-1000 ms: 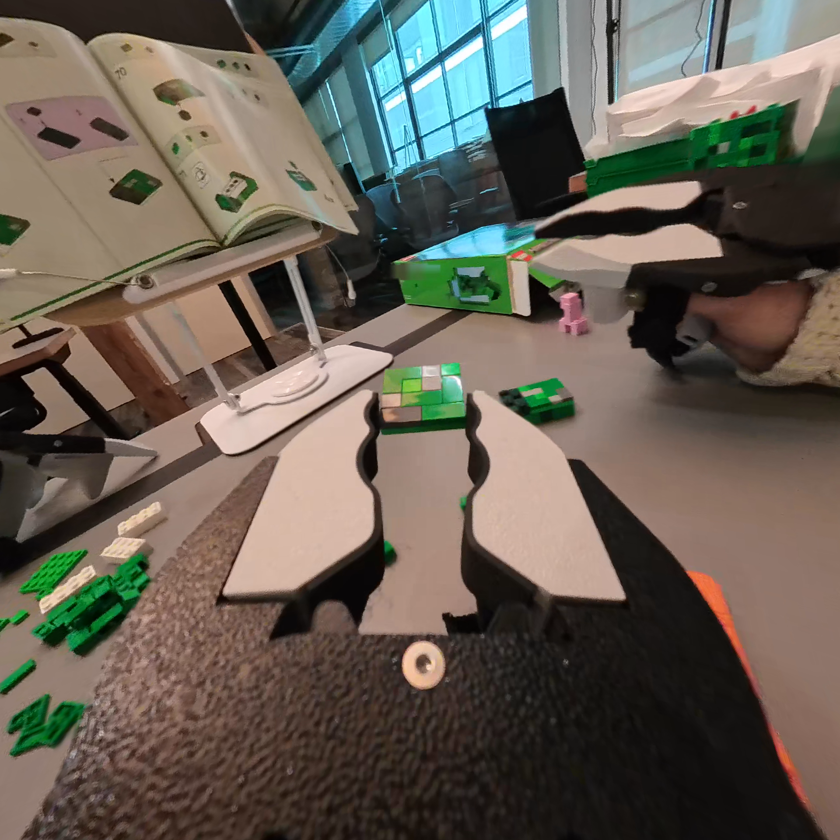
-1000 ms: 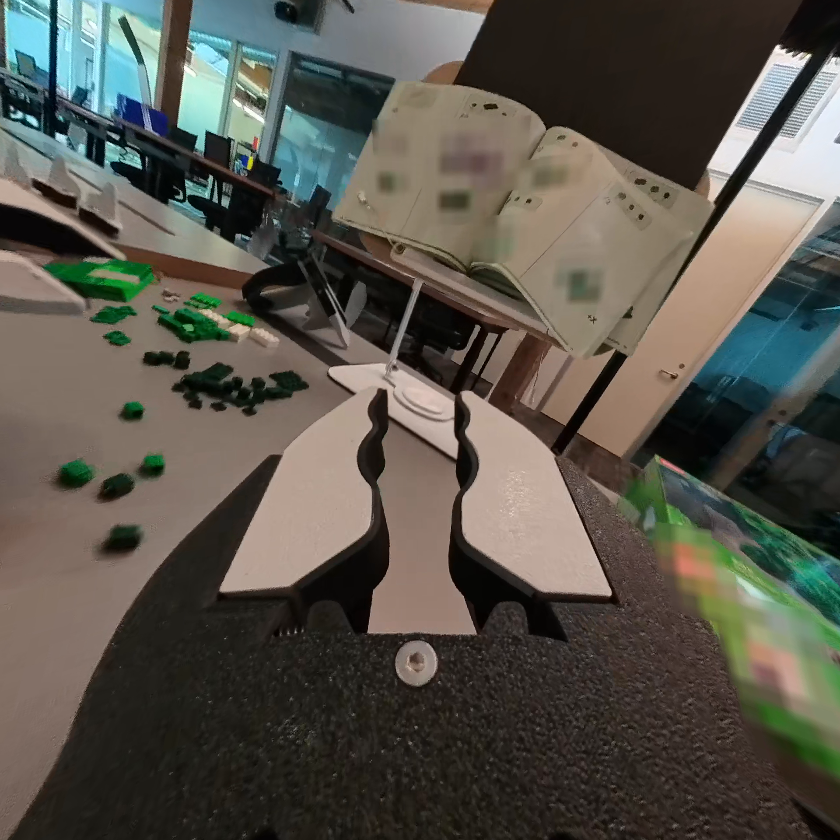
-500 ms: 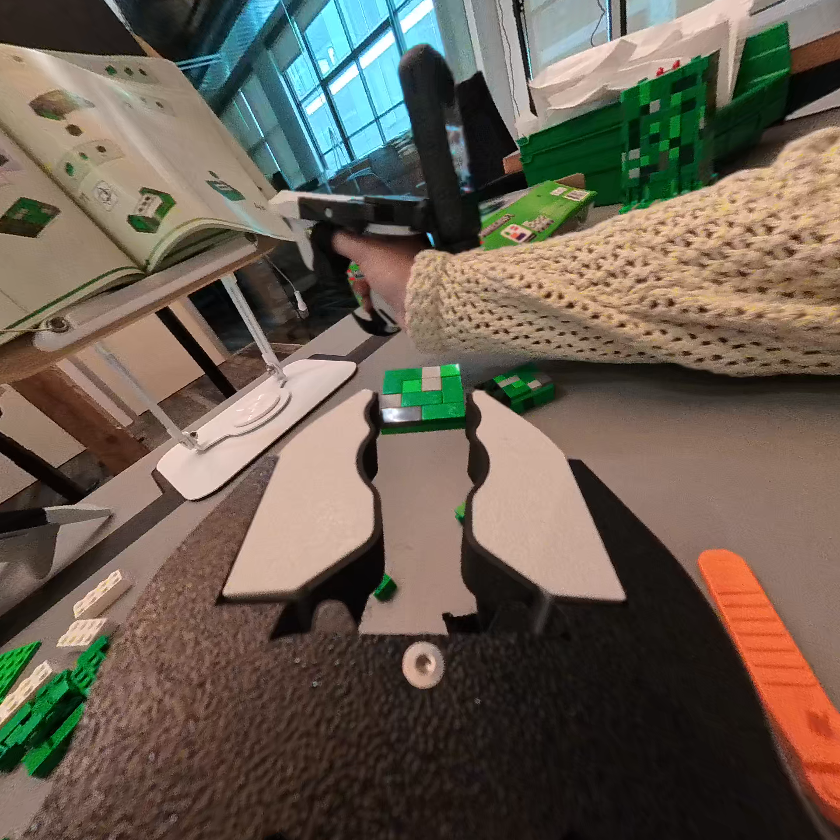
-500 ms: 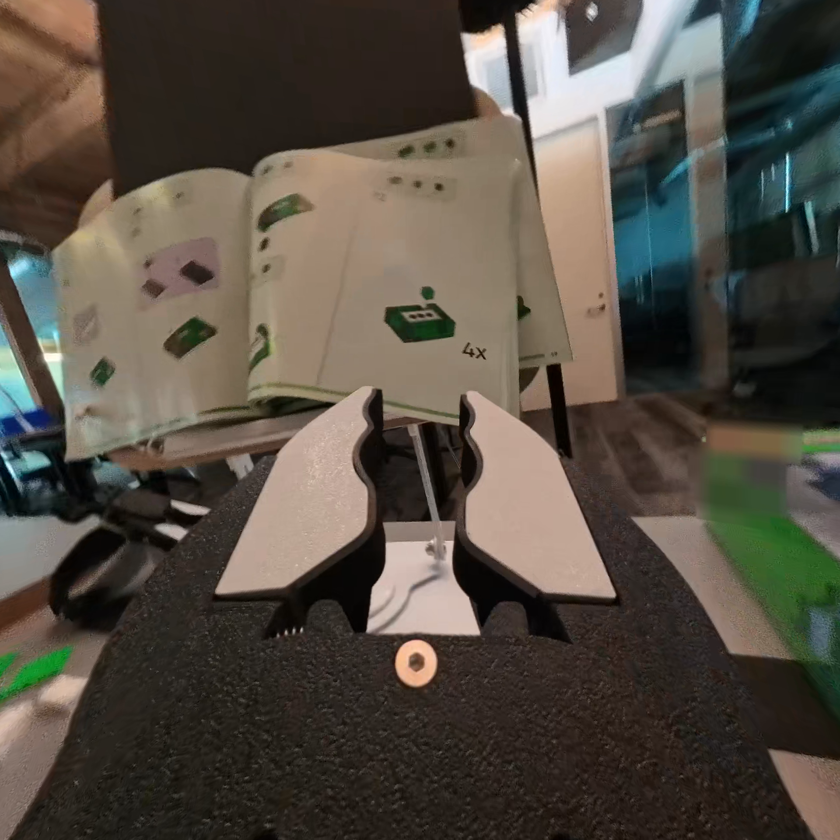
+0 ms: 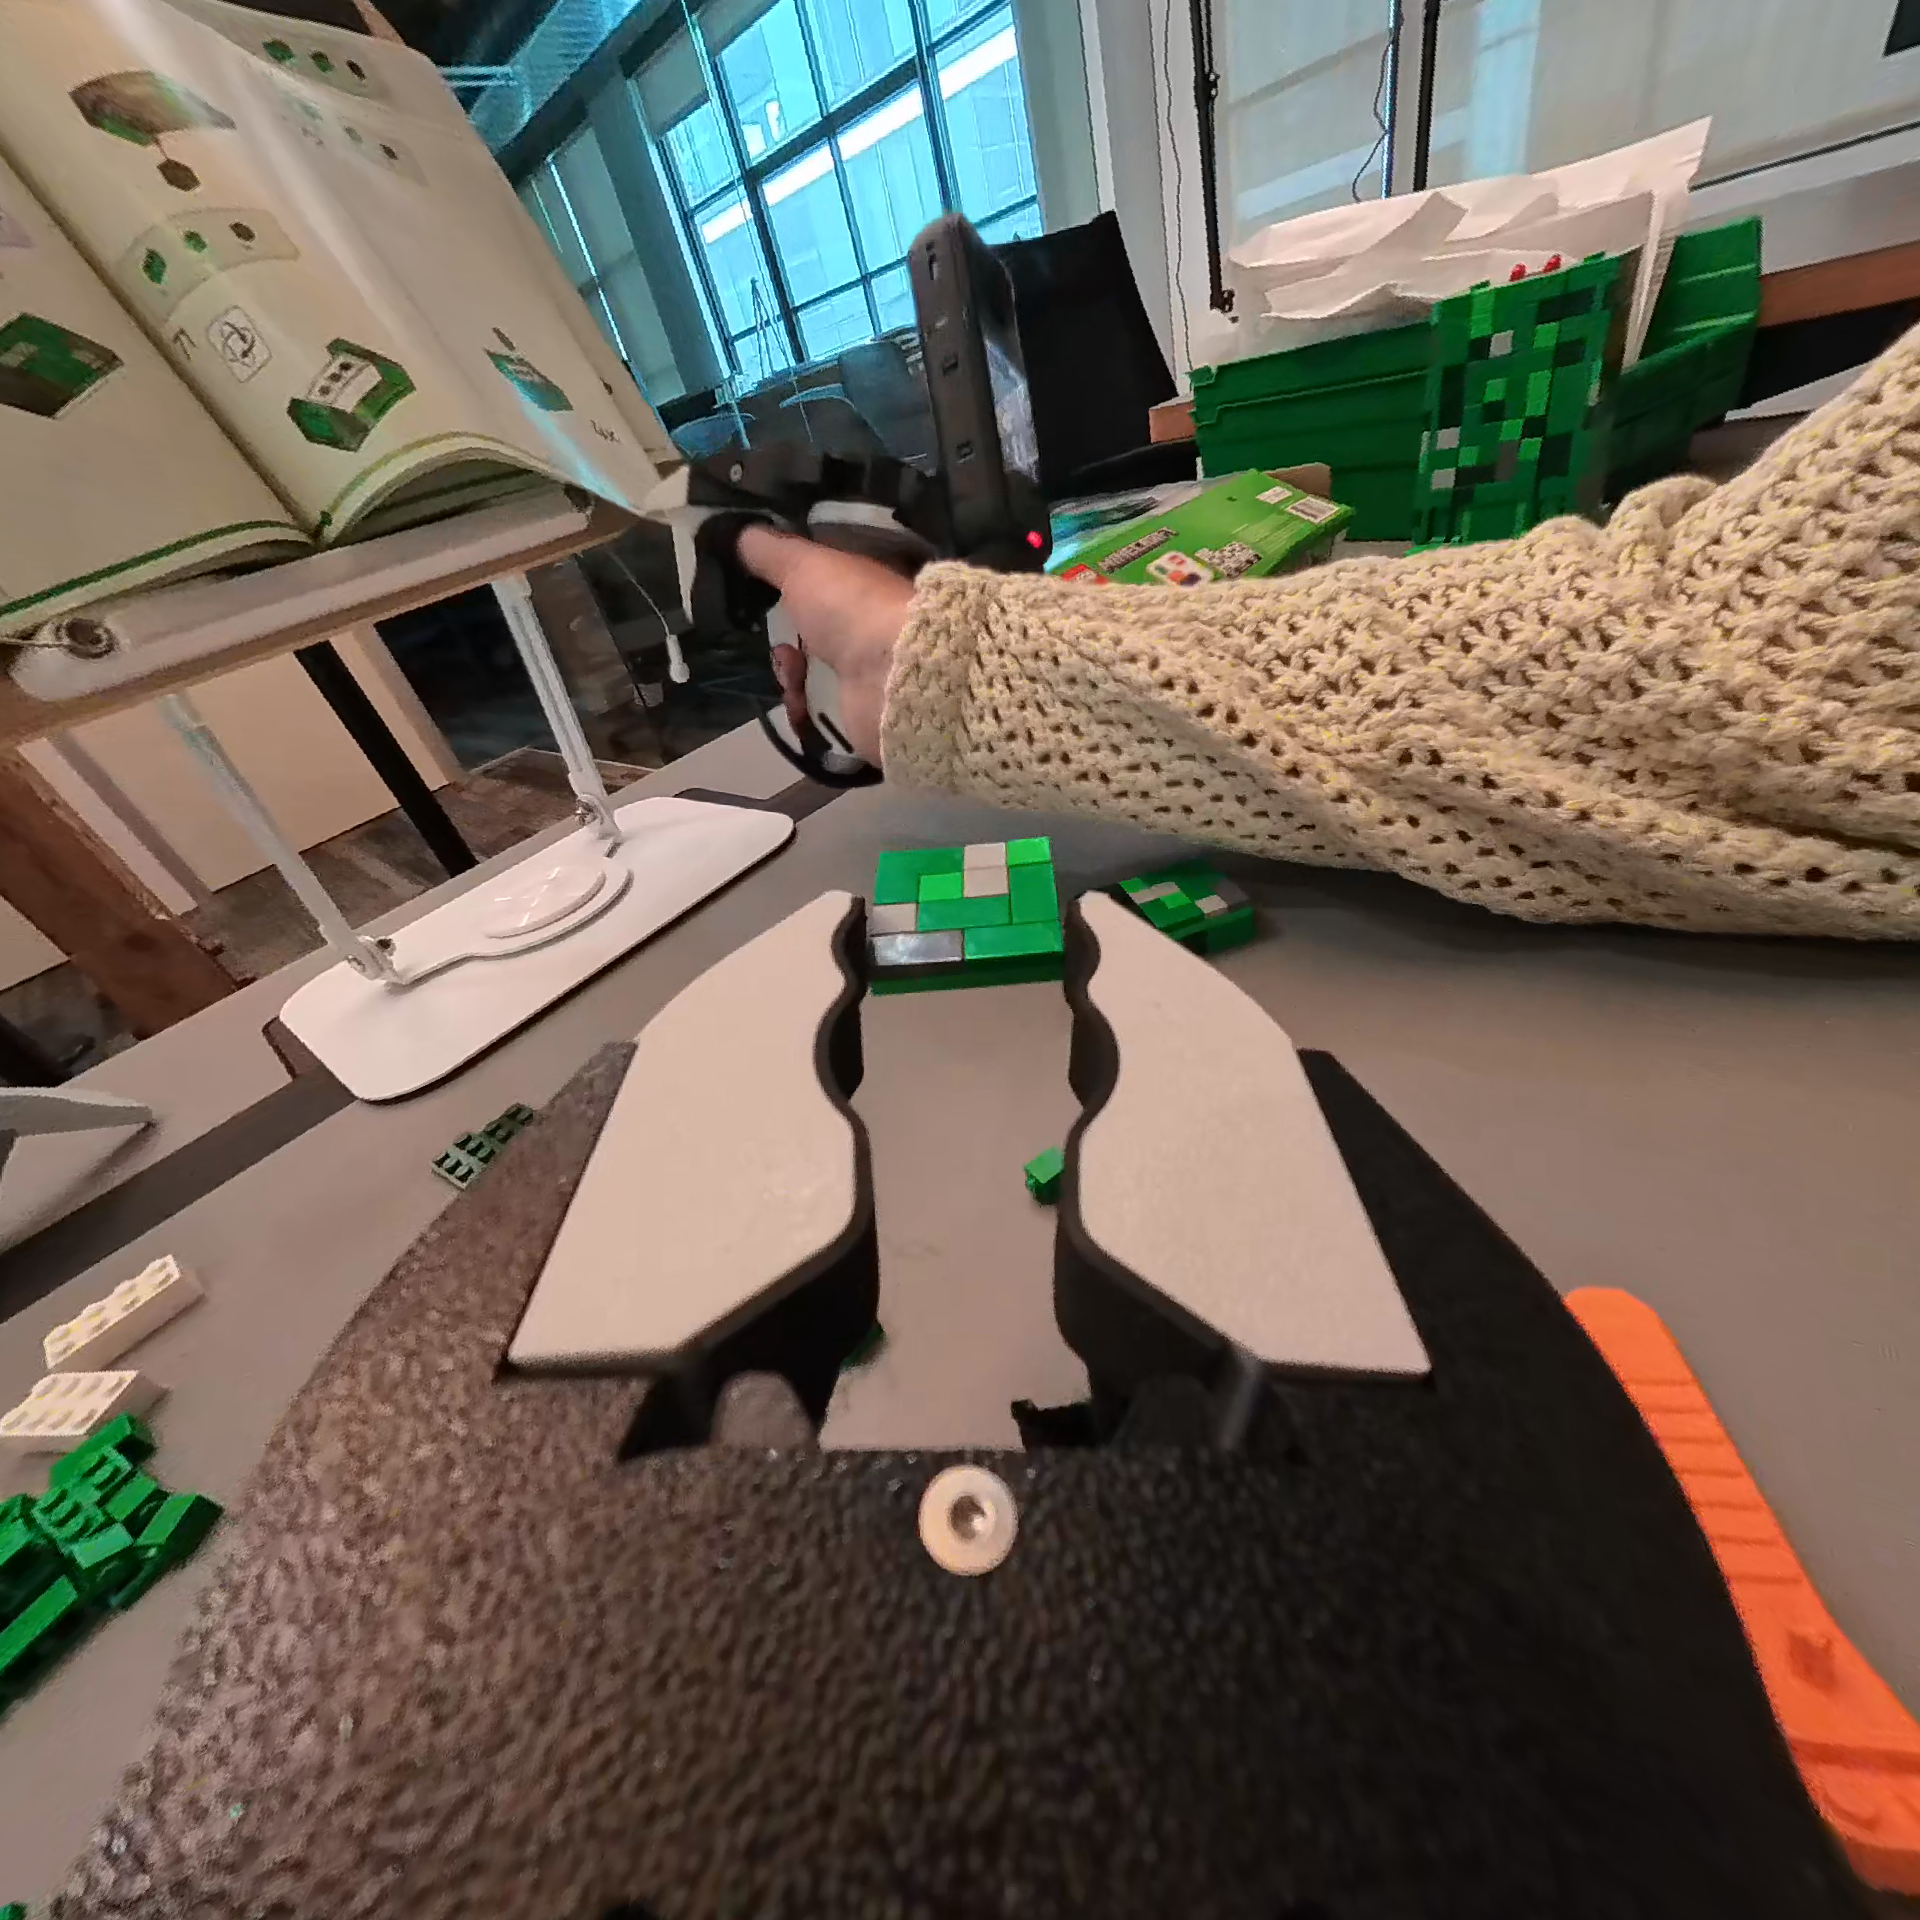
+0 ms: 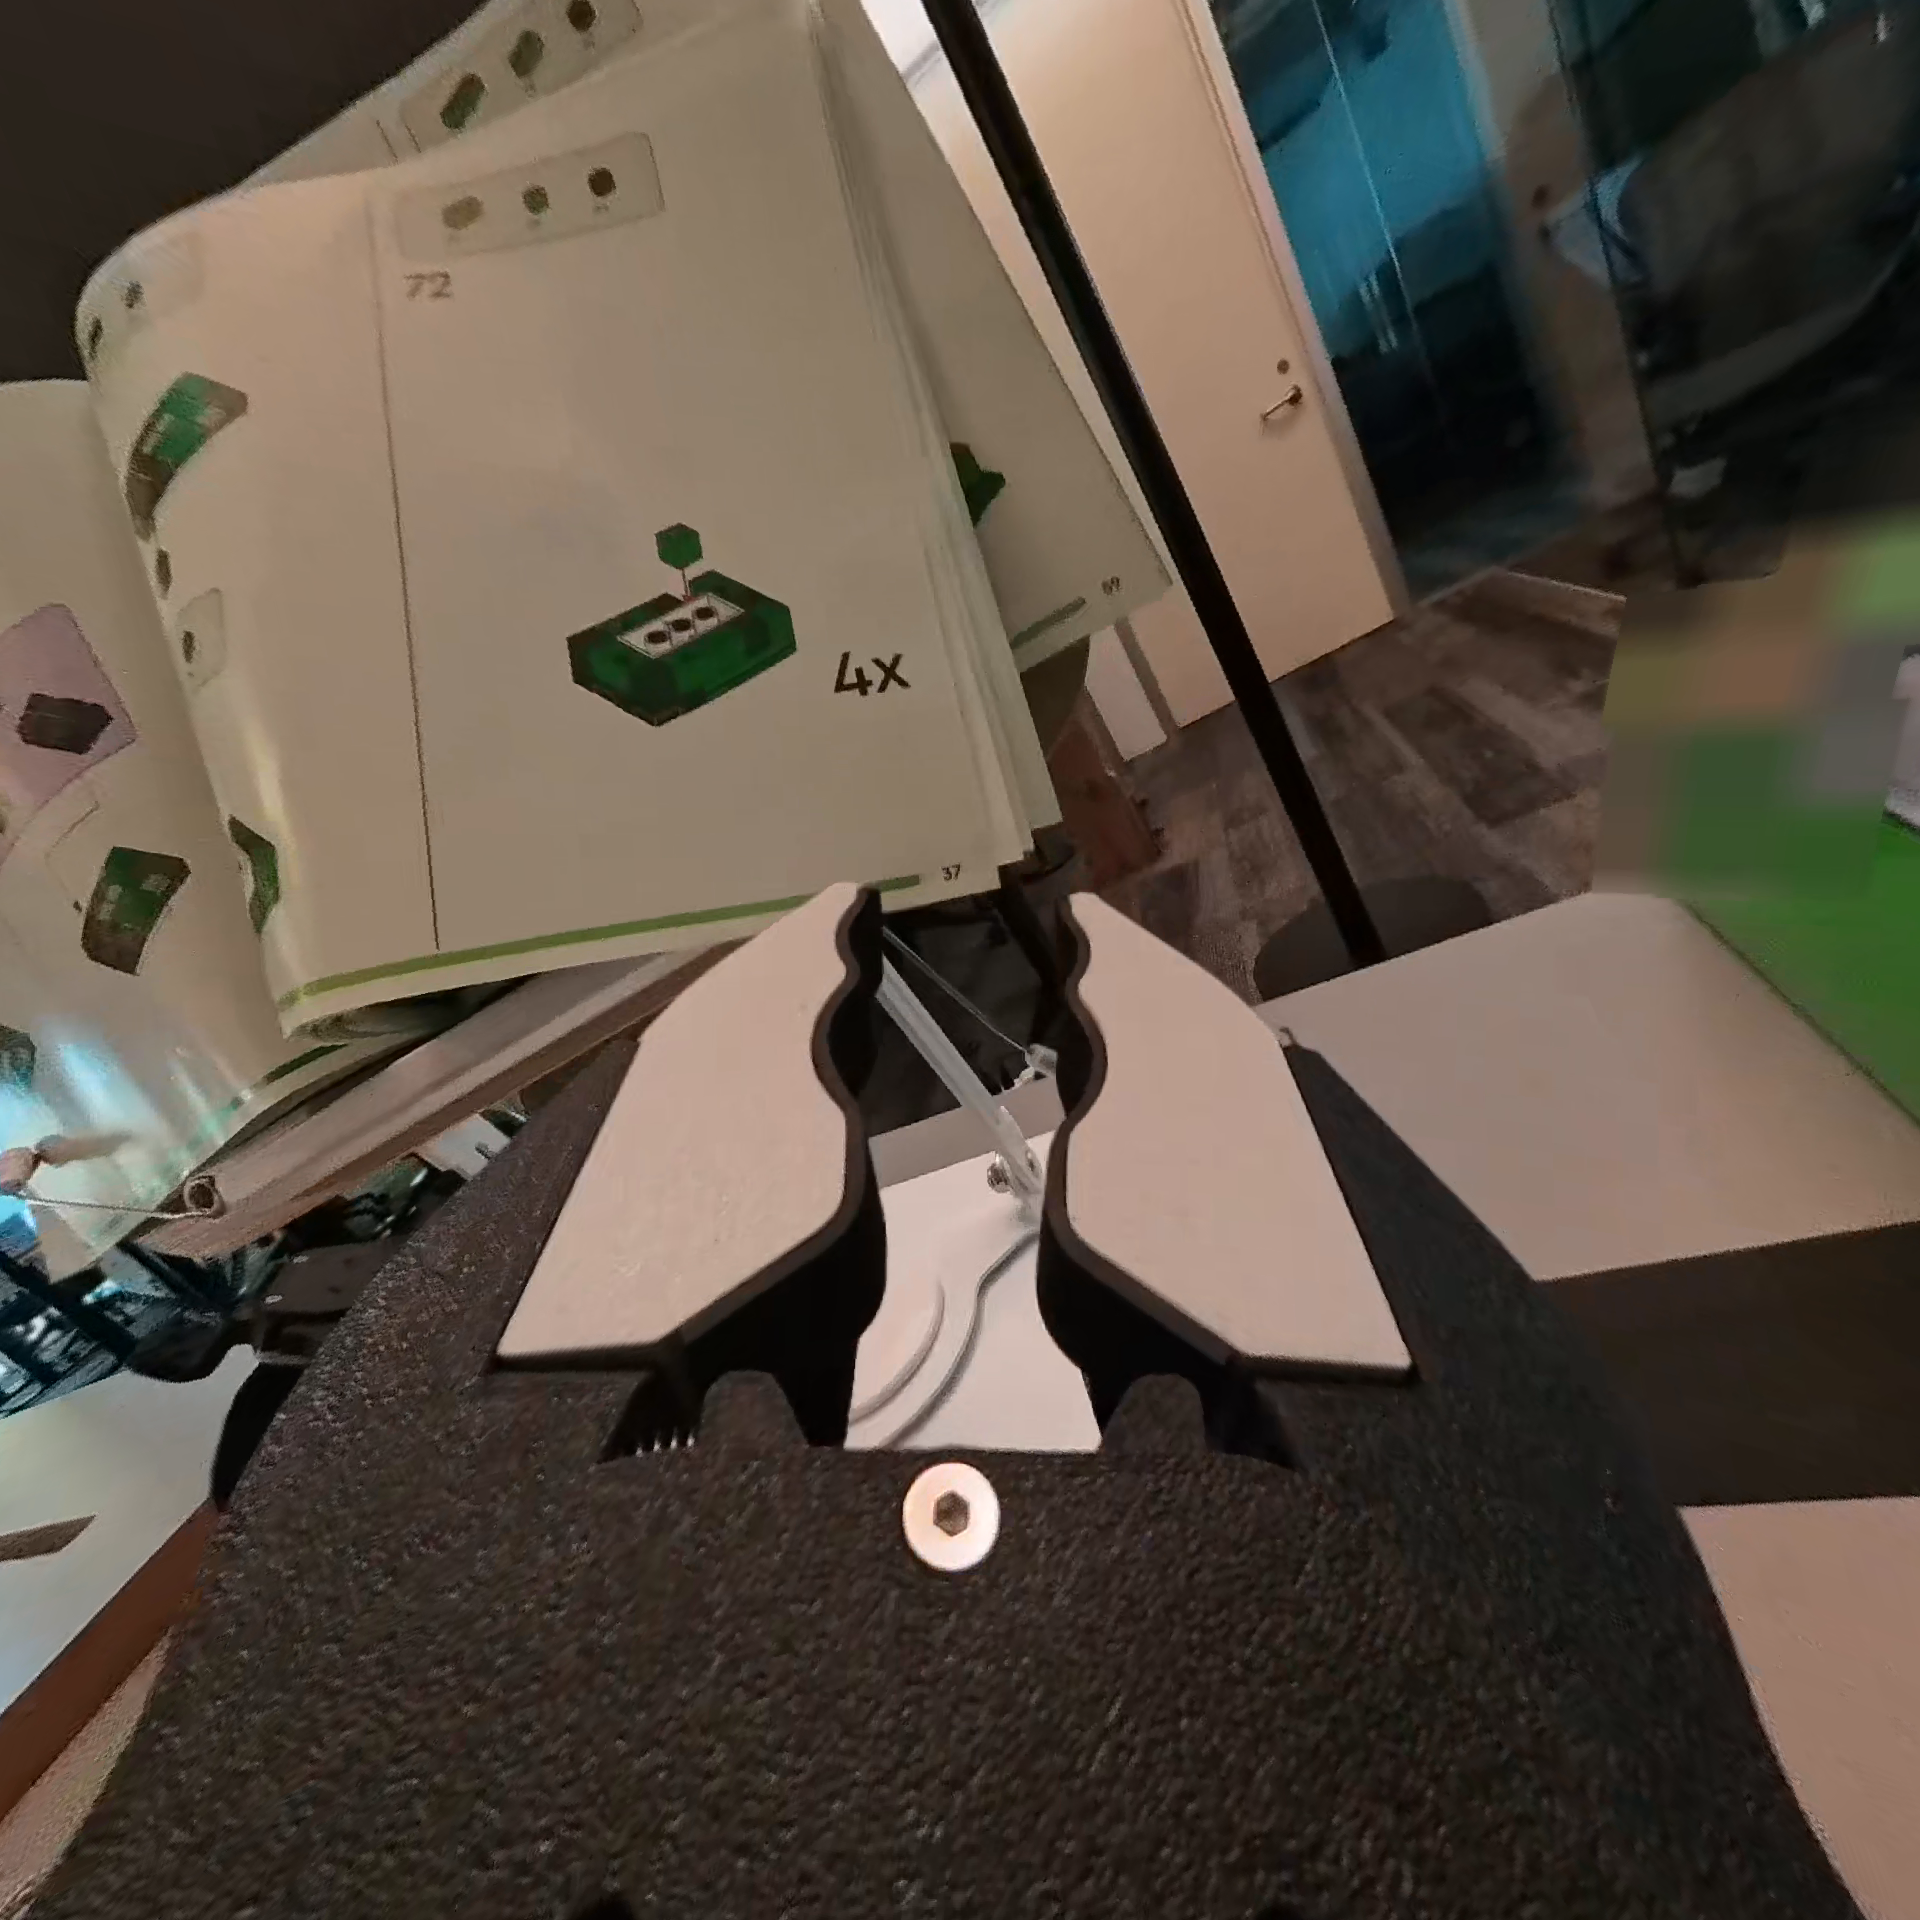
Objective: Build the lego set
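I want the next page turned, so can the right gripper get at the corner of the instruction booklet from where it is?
Probably yes. The right gripper is open and empty, just under the instruction booklet's bottom right corner, with nothing between them.

The left tongs have two flat, light grey fingers with wavy black inner edges, set in a rough black textured body with one silver screw. The right tongs have the same shape, with a silver hex screw. The person's arm wears a cream, open-knit woollen sleeve.
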### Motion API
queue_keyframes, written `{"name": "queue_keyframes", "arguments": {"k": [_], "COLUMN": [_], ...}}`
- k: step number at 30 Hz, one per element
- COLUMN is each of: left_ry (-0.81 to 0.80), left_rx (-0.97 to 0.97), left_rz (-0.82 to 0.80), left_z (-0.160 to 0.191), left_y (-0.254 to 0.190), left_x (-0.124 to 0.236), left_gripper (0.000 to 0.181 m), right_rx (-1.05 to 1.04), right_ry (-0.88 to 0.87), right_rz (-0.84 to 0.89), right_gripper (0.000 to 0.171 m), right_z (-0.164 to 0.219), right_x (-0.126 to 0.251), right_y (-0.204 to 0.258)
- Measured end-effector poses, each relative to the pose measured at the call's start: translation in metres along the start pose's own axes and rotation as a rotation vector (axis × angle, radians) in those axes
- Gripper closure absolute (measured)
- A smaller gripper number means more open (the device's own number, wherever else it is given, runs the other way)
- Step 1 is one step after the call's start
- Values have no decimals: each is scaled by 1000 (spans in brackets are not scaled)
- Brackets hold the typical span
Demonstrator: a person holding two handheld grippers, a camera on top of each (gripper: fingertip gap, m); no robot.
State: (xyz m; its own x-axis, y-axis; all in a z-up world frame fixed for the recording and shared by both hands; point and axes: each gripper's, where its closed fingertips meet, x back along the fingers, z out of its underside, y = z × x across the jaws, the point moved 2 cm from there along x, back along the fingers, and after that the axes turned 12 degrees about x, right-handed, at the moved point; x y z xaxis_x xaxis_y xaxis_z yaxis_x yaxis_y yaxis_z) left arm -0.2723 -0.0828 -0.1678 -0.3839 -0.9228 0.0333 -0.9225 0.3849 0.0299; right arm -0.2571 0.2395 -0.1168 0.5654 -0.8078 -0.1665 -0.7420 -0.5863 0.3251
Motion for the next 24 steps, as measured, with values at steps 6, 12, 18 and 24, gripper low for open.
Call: {"name": "queue_keyframes", "arguments": {"k": [6,12,18,24], "left_ry": [14,33,38,40], "left_rx": [-19,-41,-43,-44], "left_rz": [6,18,23,26], "left_z": [2,4,5,5], "left_y": [-3,-6,-7,-8], "left_x": [-1,-2,-2,-2], "left_gripper": [145,145,145,145], "right_rx": [-8,-36,-65,2], "right_ry": [-37,-37,-38,-60], "right_rz": [-36,-49,-87,-60], "right_gripper": [146,146,143,159], "right_z": [-3,-3,-4,-8], "right_x": [-3,-5,-7,-1], "right_y": [5,4,7,9]}}
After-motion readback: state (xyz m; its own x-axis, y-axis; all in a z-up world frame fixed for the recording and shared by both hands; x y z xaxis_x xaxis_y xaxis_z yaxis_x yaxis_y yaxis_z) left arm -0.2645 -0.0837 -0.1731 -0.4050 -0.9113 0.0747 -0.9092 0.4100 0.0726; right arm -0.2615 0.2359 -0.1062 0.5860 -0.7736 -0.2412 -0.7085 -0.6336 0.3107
